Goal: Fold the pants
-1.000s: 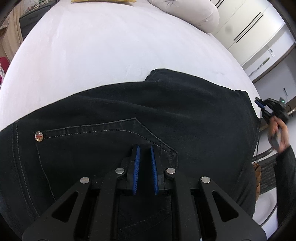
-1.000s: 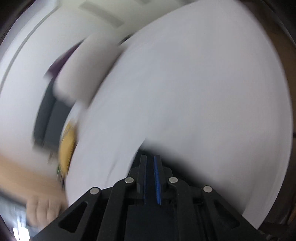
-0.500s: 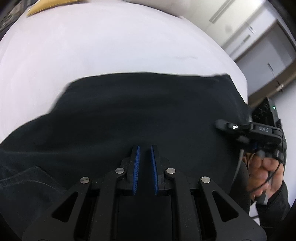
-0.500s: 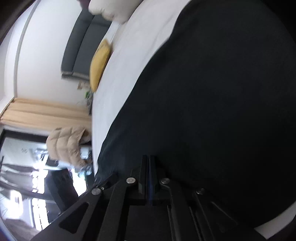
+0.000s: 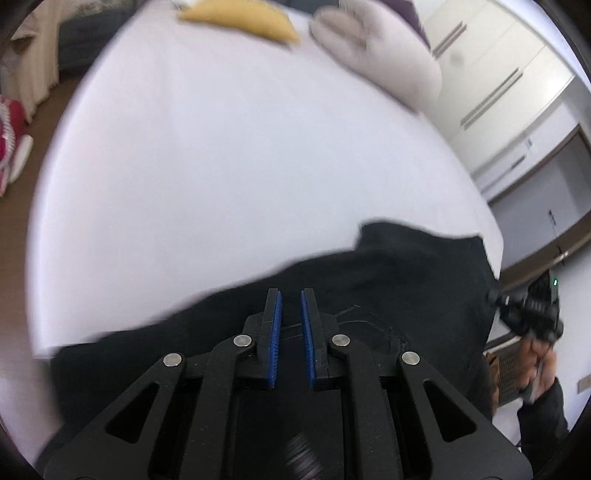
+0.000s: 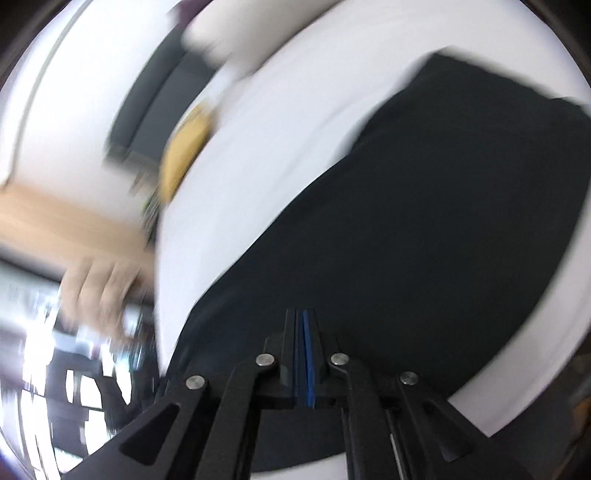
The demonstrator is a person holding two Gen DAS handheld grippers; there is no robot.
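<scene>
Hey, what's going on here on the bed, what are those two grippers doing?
A person is folding black pants on a white bed with a handheld gripper in each hand. The left gripper is open above the fabric, gripping nothing. The right gripper looks closed over the pants; whether it pinches cloth is unclear.

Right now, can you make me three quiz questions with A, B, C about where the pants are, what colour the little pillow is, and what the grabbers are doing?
1. Where do the pants lie?
A on the white bed
B on a chair
C in a drawer

2. What colour is the small cushion?
A green
B yellow
C blue

3. How is the left gripper?
A clamped on a sock
B missing
C open

Answers: 1 A, white sheet surrounds the dark cloth. 2 B, it looks yellow. 3 C, a gap shows between its blue pads; the right gripper is shut.
</scene>
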